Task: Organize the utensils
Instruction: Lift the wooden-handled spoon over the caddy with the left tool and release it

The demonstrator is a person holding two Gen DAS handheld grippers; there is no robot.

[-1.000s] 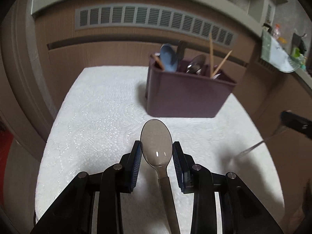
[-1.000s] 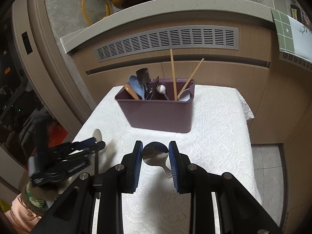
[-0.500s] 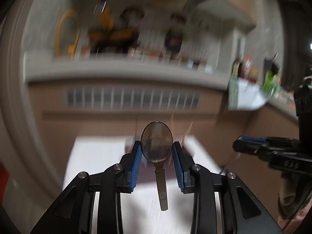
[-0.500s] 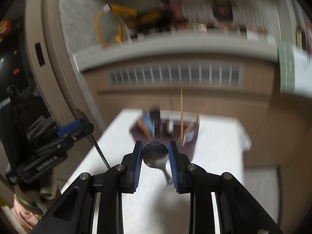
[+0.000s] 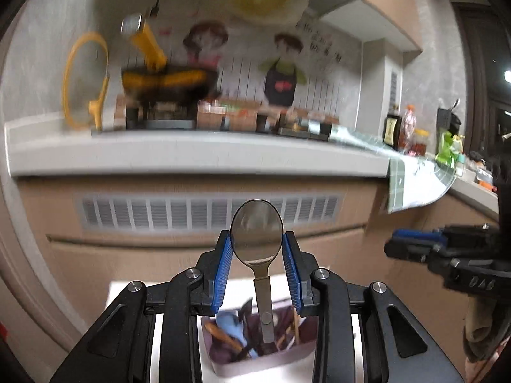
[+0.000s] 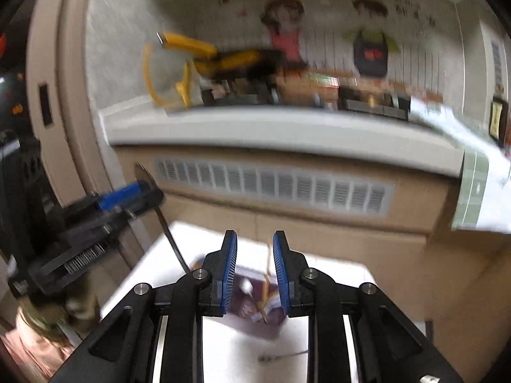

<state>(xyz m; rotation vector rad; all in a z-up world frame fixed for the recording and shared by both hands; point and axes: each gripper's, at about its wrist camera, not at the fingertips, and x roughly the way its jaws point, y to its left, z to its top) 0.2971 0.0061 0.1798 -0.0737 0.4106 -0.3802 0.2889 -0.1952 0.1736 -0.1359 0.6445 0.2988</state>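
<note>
My left gripper (image 5: 256, 255) is shut on the bowl of a metal spoon (image 5: 255, 229), whose handle hangs down over the purple utensil caddy (image 5: 265, 360). The caddy holds a blue spoon, wooden utensils and chopsticks. From the right wrist view the left gripper (image 6: 140, 191) is high at the left, with the spoon (image 6: 169, 233) slanting down toward the caddy (image 6: 252, 316). My right gripper (image 6: 254, 255) hangs above the caddy, its pads a narrow gap apart with nothing between them. A thin grey piece (image 6: 281, 356), blurred, lies on the cloth in front of the caddy. The right gripper (image 5: 412, 242) also shows at the right edge.
The table's white cloth (image 6: 332, 281) carries the caddy. Behind stands a counter (image 5: 191, 156) with a vent grille (image 5: 207, 210) below and a yellow-handled pan (image 5: 166, 79) on top. A green-edged cloth (image 5: 412, 188) hangs off the counter at the right. A sleeve (image 6: 28, 351) shows at lower left.
Both grippers have risen and tipped upward, so the caddy has sunk to the bottom of both views. The spoon bowl seen between the right pads earlier is no longer there.
</note>
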